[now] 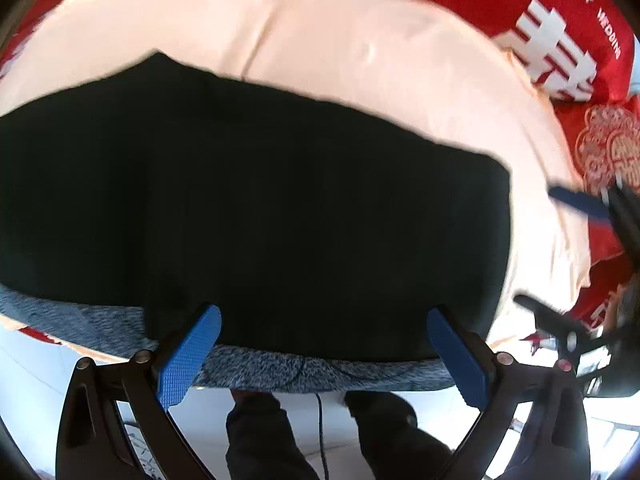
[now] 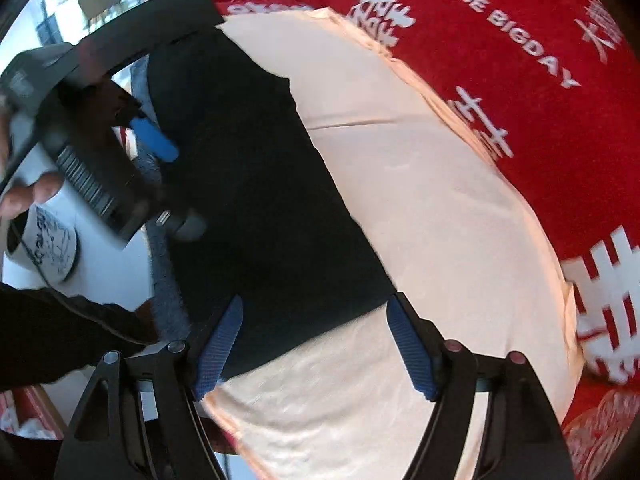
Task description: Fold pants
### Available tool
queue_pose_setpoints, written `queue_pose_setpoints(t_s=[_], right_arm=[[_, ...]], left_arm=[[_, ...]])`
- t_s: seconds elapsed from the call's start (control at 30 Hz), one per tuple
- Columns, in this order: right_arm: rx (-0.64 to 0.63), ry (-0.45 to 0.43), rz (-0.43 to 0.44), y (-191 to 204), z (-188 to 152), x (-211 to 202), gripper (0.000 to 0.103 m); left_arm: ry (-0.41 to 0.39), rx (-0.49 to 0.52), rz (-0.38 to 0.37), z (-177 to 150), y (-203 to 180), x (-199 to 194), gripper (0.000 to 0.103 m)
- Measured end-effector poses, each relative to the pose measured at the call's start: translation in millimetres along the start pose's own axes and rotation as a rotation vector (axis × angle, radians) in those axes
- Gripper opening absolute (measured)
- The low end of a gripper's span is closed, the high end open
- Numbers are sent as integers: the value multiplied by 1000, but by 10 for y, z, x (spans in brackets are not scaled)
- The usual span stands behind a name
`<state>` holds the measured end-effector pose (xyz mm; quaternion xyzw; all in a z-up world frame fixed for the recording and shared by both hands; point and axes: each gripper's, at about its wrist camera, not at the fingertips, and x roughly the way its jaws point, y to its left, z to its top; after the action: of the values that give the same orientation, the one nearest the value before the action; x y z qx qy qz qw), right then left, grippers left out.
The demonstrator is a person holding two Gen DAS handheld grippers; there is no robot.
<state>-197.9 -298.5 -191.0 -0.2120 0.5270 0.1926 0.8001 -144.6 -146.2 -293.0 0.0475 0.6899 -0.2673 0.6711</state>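
Two pairs of tongs stand spread wide, holding nothing. The left tongs (image 1: 324, 322) hover over the near edge of the black pants (image 1: 256, 200), which lie flat as a broad folded slab on a peach sheet (image 1: 320, 40), long axis running left to right across the left wrist view. In the right wrist view the pants (image 2: 248, 168) stretch from upper left toward lower centre, and the right tongs (image 2: 314, 312) sit at their lower end. A red printed cover (image 2: 520, 80) borders the sheet.
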Motion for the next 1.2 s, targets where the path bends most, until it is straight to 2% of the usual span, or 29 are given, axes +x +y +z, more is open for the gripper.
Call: queue_pose_setpoints(t_s=[0.1, 0.13, 0.17, 0.2, 0.27, 0.37, 0.43, 0.5, 0.6, 0.67, 0.77, 0.83, 0.93, 1.07, 1.13, 1.17, 1.2], right_arm=[[-25, 95, 55, -54, 97, 448, 81], [-6, 103, 79, -113, 125, 550, 91], [28, 115, 102, -181, 167, 590, 95], [46, 143, 106, -212, 205, 607, 95], [83, 187, 93, -260, 306, 515, 96], [146, 159, 67, -255, 395, 195, 96], [181, 147, 56, -148, 436, -8, 97], [187, 198, 28, 44, 489, -54, 97], [262, 305, -5, 222, 499, -9, 97], [409, 339, -7, 239, 501, -19, 97], [619, 323, 10, 188, 455, -67, 99], [700, 306, 13, 175, 476, 7, 100], [727, 334, 27, 178, 498, 314, 101], [713, 455, 65, 259, 391, 727, 103], [708, 432, 66, 242, 449, 662, 103], [723, 393, 78, 225, 481, 564, 103], [741, 314, 88, 183, 541, 383, 103]], left_arm=[[22, 10, 13, 33, 11, 192, 103], [23, 15, 12, 62, -10, 186, 103], [22, 18, 3, 96, -41, 156, 103], [13, 19, -7, 111, -34, 104, 103], [2, 15, -11, 89, 35, -24, 103], [3, -28, -25, 58, 191, -171, 103], [8, -53, -28, 56, 277, -240, 103], [4, -42, -15, 58, 302, -310, 103], [11, 2, 52, 86, 303, -479, 103], [7, 18, 82, 100, 333, -618, 103], [4, 16, 123, 91, 439, -842, 103], [4, 10, 148, 62, 531, -974, 103], [19, -16, 190, -37, 693, -1137, 103], [29, -73, 309, -221, 952, -1444, 103], [28, -94, 329, -254, 1084, -1623, 103], [17, -101, 342, -252, 1132, -1687, 103], [0, -116, 354, -243, 1171, -1753, 103]])
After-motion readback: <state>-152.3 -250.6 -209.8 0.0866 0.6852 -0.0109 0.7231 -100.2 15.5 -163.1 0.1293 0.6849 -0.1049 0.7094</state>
